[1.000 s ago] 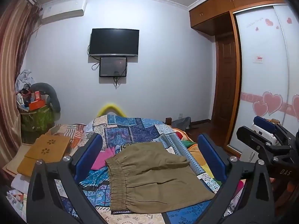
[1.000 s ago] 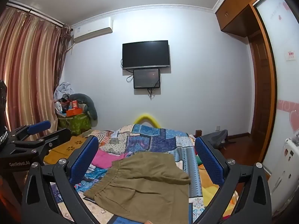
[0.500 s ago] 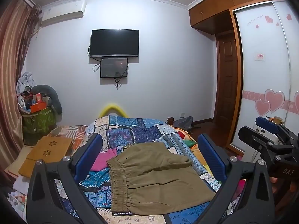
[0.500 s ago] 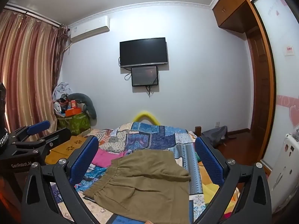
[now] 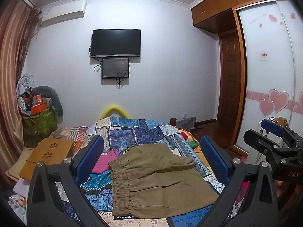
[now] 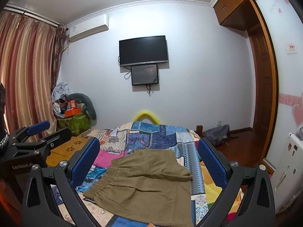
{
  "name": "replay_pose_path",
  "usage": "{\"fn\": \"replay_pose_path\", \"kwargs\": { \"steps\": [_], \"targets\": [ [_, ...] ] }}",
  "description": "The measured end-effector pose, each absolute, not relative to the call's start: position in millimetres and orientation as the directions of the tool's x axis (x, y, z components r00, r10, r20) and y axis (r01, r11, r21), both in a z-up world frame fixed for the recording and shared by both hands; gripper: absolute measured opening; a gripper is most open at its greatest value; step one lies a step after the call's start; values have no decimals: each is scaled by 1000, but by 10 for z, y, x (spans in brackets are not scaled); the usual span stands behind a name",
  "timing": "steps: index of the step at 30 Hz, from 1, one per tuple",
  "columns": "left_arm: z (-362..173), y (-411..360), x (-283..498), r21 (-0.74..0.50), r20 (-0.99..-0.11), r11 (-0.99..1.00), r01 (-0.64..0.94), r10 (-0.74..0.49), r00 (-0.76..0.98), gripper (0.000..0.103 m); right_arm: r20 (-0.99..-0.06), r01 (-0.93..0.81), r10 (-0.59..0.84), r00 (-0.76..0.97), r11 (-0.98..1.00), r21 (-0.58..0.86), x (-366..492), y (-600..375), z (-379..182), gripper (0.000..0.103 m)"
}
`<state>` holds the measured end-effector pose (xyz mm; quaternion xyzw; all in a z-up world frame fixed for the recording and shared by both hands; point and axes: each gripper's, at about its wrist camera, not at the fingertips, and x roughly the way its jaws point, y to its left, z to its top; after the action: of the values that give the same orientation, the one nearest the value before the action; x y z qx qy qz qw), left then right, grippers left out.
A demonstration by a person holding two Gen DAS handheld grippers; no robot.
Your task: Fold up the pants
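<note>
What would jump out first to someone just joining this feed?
The olive pants lie folded in a compact bundle on the patchwork bedspread, framed between the open left gripper. The right gripper is open too, holding nothing. Beyond, a dark TV hangs on the far wall.

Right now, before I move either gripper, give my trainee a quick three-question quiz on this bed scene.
1. True or false: the left gripper is clamped on the olive pants.
2. Which garment lies beside the pants' elastic waistband: A) a pink one, B) a white one, C) a black one?
3. Fill in: the pants lie on a ______ quilt.

Key:
1. False. Both it and the right gripper are open, holding nothing.
2. A, the pink garment.
3. Patchwork, mostly blue.
</note>
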<state>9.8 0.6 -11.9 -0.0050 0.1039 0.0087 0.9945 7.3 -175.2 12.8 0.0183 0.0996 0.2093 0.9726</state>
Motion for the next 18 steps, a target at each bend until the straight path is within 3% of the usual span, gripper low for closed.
{"fn": "replay_pose_path", "kwargs": {
  "steps": [18],
  "targets": [
    [-108, -61, 126, 3, -208, 1000, -13, 13, 978, 103, -197, -393, 400, 895, 916, 75, 93, -1733, 125, 102]
  ]
}}
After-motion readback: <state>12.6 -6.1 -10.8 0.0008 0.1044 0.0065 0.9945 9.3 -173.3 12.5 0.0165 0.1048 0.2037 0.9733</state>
